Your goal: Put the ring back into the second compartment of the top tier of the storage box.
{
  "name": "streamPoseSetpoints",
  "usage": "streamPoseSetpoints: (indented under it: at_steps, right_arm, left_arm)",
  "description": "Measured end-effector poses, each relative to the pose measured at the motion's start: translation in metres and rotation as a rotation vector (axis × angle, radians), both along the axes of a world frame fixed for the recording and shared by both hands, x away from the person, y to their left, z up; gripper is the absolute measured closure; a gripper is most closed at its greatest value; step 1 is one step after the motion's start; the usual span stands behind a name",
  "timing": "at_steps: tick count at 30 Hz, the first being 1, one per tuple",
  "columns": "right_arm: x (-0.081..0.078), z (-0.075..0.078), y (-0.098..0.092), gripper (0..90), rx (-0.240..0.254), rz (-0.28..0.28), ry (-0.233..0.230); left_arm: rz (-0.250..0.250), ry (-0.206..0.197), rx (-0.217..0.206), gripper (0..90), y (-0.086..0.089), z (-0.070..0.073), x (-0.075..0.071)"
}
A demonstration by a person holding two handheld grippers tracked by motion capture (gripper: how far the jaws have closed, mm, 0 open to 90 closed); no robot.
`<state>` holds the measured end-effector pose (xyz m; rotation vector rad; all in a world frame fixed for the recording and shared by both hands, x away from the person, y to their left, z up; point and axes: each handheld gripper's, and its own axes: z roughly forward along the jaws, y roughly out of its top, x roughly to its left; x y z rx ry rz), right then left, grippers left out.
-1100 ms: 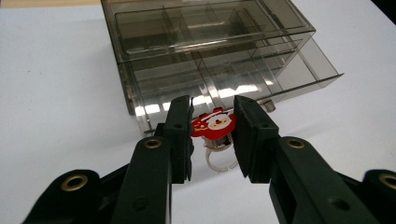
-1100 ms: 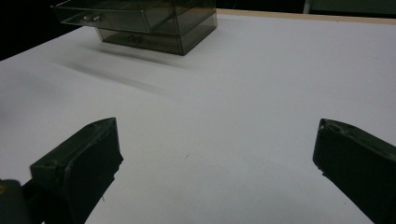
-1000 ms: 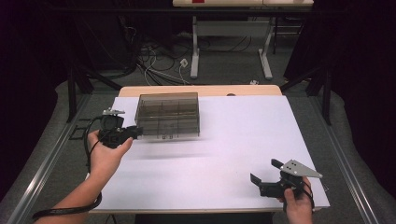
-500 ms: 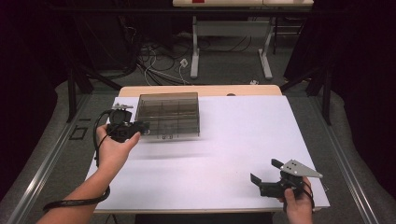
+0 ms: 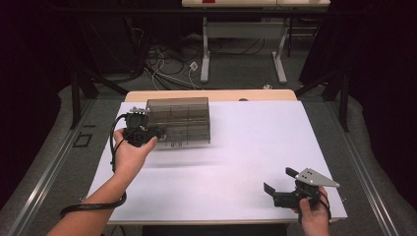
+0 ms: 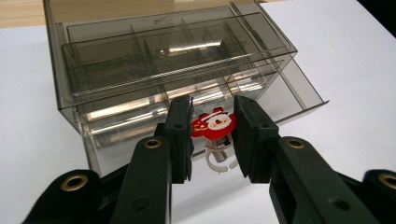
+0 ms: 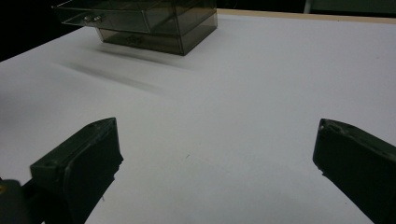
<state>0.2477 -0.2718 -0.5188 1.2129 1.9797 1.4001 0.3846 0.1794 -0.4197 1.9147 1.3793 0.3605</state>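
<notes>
A smoky clear plastic drawer box stands at the far left of the white table. In the left gripper view one low drawer is pulled out of it. My left gripper is at the box's front left corner. It is shut on a small red figure with a white ring under it, held just in front of the drawers. My right gripper rests near the front right edge, open, nothing between its jaws. In the right gripper view the box lies far off.
The white tabletop has a wooden strip along its far edge. Beyond it are a desk frame and cables on the floor. A black cable trails from my left forearm.
My left hand has carried the gripper and the red figure rightward, from beside the box's left side to its front left corner. The right gripper has kept still.
</notes>
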Motion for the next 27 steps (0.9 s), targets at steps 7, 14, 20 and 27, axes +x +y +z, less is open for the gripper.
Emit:
streamPoseSetpoints:
  at_steps: [7,14,20,27]
  right_arm:
    - [0.000,0.000,0.000,0.4,0.003,0.002,-0.002]
    - [0.000,0.000,0.000,0.4,0.003,0.002,-0.002]
    - [0.000,0.000,0.000,0.4,0.003,0.005,-0.002]
    - [0.000,0.000,0.000,0.4,-0.001,0.006,-0.001]
  left_arm:
    - [0.006,-0.004,-0.003,68.4,-0.005,-0.005,0.006]
    - [0.022,-0.002,-0.009,68.4,-0.006,-0.012,0.012]
    - [0.026,0.000,-0.015,68.4,-0.008,-0.015,0.016]
    - [0.027,0.007,-0.013,68.4,-0.013,-0.024,0.022]
